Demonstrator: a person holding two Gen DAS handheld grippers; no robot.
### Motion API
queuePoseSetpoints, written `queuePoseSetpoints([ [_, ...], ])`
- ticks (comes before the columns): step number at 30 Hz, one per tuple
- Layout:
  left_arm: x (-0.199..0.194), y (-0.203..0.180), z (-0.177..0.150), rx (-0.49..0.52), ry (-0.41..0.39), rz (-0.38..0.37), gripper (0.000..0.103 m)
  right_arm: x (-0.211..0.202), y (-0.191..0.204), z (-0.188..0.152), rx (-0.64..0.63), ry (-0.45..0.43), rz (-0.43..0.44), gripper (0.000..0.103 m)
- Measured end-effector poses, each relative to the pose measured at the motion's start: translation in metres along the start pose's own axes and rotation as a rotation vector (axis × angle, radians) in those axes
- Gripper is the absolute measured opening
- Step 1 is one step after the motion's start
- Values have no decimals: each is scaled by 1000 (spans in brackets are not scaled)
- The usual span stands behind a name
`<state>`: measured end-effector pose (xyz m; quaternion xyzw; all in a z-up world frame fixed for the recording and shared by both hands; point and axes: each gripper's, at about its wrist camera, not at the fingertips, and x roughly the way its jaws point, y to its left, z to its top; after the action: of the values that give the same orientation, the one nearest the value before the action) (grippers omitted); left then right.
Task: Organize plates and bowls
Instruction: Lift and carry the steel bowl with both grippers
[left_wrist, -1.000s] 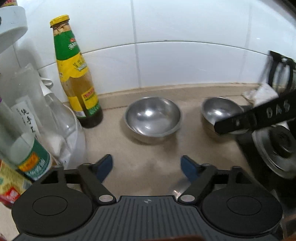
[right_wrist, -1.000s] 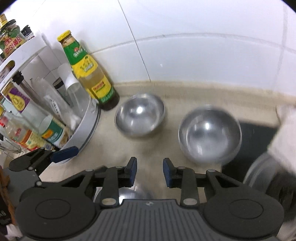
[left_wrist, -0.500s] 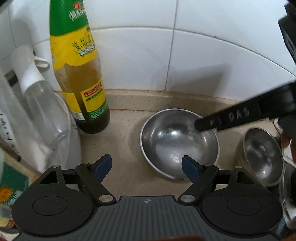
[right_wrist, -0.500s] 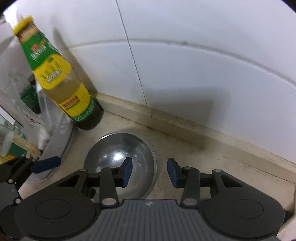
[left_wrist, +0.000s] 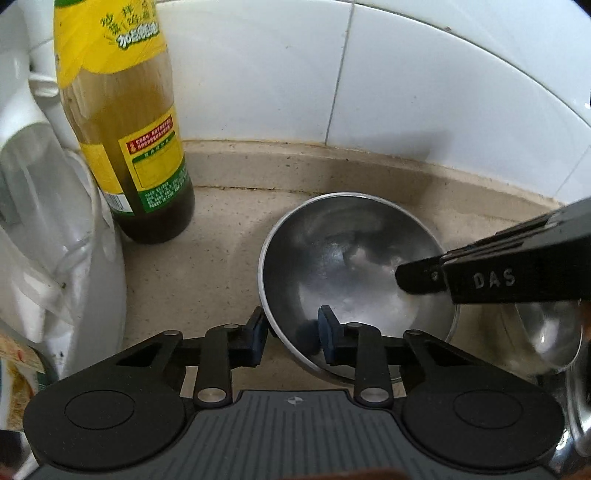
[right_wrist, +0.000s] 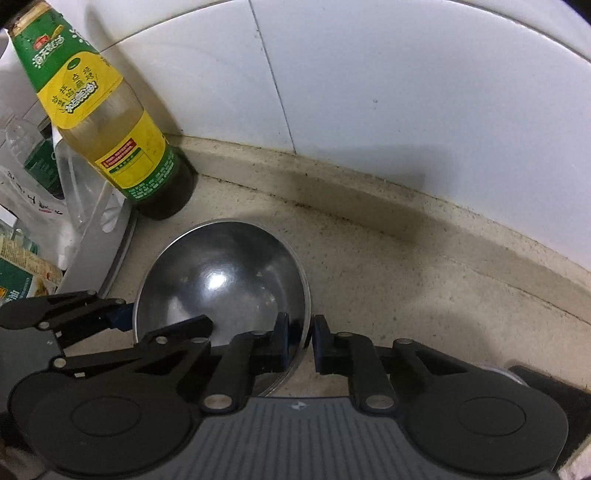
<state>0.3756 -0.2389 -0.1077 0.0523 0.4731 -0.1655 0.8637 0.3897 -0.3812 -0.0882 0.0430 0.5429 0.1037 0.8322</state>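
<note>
A steel bowl (left_wrist: 354, 266) sits on the beige counter near the tiled wall; it also shows in the right wrist view (right_wrist: 221, 280). My left gripper (left_wrist: 291, 336) straddles its near left rim, one finger outside and one inside, jaws narrowed around the rim. My right gripper (right_wrist: 299, 338) straddles the bowl's right rim, jaws close on either side of it. A second steel bowl (left_wrist: 550, 332) lies at the right edge of the left wrist view, partly hidden by the right gripper's arm.
A tall green-and-yellow sauce bottle (left_wrist: 122, 122) stands left of the bowl against the wall, also in the right wrist view (right_wrist: 103, 118). A white rack (left_wrist: 103, 280) with bottles and packets crowds the left side. A raised counter lip (right_wrist: 369, 192) runs along the tiles.
Both grippers moved forward and down to the left bowl. The left jaws narrowed from wide open onto its near rim; the right jaws came around its right rim.
</note>
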Motion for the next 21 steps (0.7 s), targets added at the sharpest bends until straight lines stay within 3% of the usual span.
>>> queuePoseSetpoints([
  [21,-85,-7,-7,34,-103,-35,34,-85,24,-19,5,-106,15,11],
])
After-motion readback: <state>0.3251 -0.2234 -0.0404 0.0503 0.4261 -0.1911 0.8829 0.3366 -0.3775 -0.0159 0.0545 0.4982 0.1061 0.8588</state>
